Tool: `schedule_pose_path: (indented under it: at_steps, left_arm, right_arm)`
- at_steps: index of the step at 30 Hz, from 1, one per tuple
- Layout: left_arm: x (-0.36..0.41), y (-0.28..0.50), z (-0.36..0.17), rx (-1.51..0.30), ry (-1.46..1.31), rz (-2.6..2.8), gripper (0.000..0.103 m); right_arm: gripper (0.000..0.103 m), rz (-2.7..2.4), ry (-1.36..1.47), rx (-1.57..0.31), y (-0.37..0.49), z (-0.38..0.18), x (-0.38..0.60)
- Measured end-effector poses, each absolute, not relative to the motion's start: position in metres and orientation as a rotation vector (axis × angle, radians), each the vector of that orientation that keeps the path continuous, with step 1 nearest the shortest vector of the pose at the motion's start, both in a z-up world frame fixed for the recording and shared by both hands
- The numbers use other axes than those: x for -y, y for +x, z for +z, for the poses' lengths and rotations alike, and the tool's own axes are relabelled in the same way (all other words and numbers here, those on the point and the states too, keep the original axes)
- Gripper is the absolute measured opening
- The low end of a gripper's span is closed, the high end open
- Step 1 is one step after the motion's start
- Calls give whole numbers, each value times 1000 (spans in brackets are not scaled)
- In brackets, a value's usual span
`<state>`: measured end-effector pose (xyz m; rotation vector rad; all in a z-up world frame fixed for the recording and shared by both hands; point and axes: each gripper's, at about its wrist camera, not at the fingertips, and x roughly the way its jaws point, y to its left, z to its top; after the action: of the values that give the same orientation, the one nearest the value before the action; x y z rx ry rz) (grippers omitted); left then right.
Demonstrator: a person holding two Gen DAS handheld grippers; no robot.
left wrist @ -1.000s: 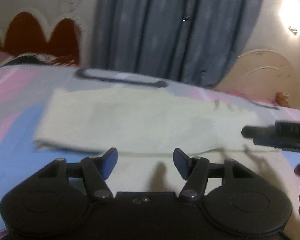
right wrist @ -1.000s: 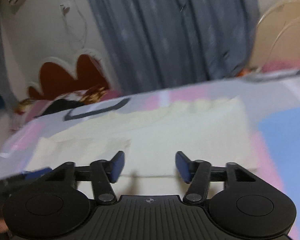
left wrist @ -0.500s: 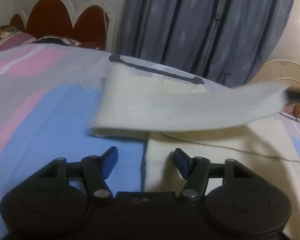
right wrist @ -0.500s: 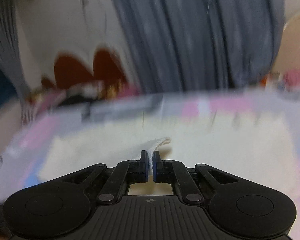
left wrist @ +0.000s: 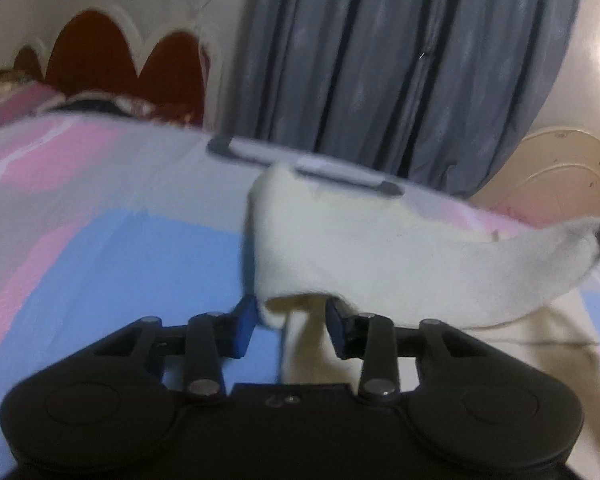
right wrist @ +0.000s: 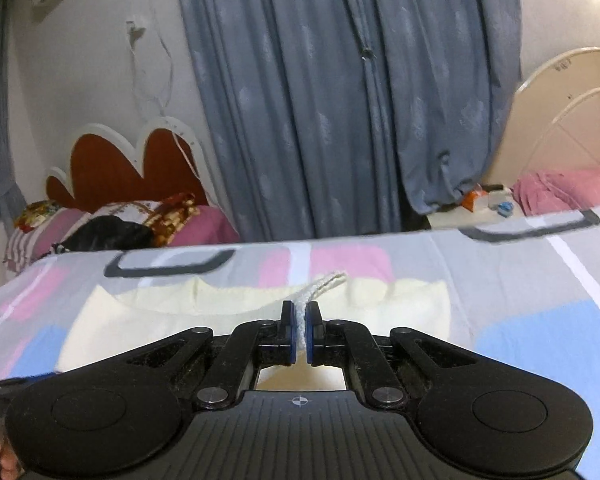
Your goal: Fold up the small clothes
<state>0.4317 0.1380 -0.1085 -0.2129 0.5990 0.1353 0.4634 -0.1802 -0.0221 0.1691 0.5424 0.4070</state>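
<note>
Cream cloth point(left wrist: 400, 256) lay on the patterned bed point(left wrist: 100, 240), one edge lifted. The right gripper point(right wrist: 299, 334) was clamped on that raised edge. The left gripper point(left wrist: 290, 330) was closing around a hanging corner, its blue pads point(left wrist: 245, 326) not yet pressing it. Grey-blue curtains point(right wrist: 340, 100) hung behind.

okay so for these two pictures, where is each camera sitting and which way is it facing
Left wrist: on the left gripper, facing across the bed to the curtain; fingers closing around the cream cloth.
Right wrist: on the right gripper, same direction; fingers shut on cloth edge; fingertips at bottom left.
Shared: cloth, bed, curtain, headboard.
</note>
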Motion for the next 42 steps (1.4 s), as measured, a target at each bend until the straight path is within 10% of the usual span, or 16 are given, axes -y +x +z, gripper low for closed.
schedule_pose_path:
  at_steps: [9, 17, 32, 42]
  left_arm:
    - [-132, 449, -122, -692, -148, 208, 43]
    - [-135, 447, -122, -689, -147, 189, 43]
    - [-134, 451, -123, -705, -117, 177, 43]
    - [-93, 451, -89, -576, 50, 0, 63]
  right_arm:
    - [4, 427, 141, -427, 466, 18, 178]
    - [4, 238, 97, -743, 491, -82, 210]
    - [4, 228, 76, -726, 474, -85, 216]
    - [4, 251, 63, -618, 454, -74, 199]
